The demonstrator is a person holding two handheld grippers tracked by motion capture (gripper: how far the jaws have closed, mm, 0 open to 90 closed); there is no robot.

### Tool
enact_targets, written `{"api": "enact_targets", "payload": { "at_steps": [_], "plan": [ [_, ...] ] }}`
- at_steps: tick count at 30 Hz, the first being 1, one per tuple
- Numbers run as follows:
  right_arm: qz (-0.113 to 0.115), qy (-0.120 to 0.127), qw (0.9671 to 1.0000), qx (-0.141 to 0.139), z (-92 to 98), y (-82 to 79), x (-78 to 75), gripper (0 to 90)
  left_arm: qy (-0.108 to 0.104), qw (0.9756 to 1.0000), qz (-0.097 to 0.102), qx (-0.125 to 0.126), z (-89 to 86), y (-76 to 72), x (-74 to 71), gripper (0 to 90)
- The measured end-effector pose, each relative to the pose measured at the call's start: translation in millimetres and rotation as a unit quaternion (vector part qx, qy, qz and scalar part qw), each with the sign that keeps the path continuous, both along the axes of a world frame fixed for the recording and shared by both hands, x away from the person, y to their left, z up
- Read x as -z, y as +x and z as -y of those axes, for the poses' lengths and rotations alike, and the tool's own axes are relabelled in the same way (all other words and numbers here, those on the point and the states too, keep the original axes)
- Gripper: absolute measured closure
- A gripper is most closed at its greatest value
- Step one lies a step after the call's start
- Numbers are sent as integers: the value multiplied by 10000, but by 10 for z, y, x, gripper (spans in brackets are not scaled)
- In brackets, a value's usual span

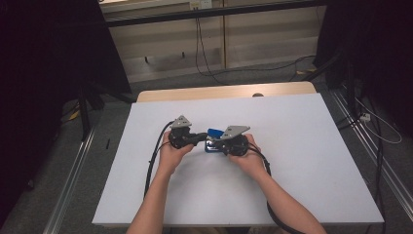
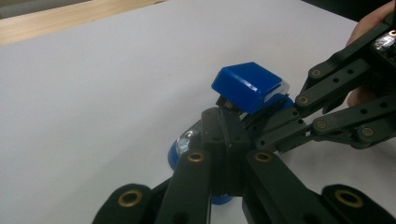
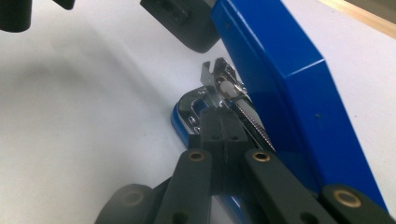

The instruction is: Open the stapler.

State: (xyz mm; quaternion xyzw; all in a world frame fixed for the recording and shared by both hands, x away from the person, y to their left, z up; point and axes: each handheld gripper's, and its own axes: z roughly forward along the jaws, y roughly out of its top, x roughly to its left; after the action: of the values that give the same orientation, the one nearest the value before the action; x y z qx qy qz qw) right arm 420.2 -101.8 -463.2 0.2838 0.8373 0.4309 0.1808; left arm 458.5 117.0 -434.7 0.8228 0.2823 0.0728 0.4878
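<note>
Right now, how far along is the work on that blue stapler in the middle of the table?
Done: the blue plastic stapler has its top cover swung up, baring the metal magazine. In hand: both grippers meet at it; the right gripper is shut at the magazine, and the left gripper is shut beneath the raised cover. Left: no staple strip is visible, and the cover is not yet closed over the white table.

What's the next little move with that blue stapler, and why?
Probably swing the blue cover a little further back. The stapler already stands open on the white table, with its metal staple channel bared. The left tool and the right tool are both shut at the stapler's inner parts, so more room would help.
</note>
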Motion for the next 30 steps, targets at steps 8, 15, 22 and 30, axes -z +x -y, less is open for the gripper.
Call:
{"api": "enact_targets", "payload": {
  "at_steps": [8, 15, 22, 30],
  "plan": [
    [6, 49, 10000, 74, 10, 2, 8, 900, -92, 9999, 28, 52, 19, -11, -61, 900],
    [-8, 99, 9997, 209, -3, -17, 11, 900, -96, 9999, 64, 53, 24, -8, -67, 900],
    [76, 121, 9996, 257, -11, -28, 3, 900, -112, 9999, 54, 49, 22, -2, -62, 900],
    [197, 445, 9979, 425, -53, -38, -25, 900, -126, 9999, 88, 58, 26, -5, -74, 900]
  ]
}}
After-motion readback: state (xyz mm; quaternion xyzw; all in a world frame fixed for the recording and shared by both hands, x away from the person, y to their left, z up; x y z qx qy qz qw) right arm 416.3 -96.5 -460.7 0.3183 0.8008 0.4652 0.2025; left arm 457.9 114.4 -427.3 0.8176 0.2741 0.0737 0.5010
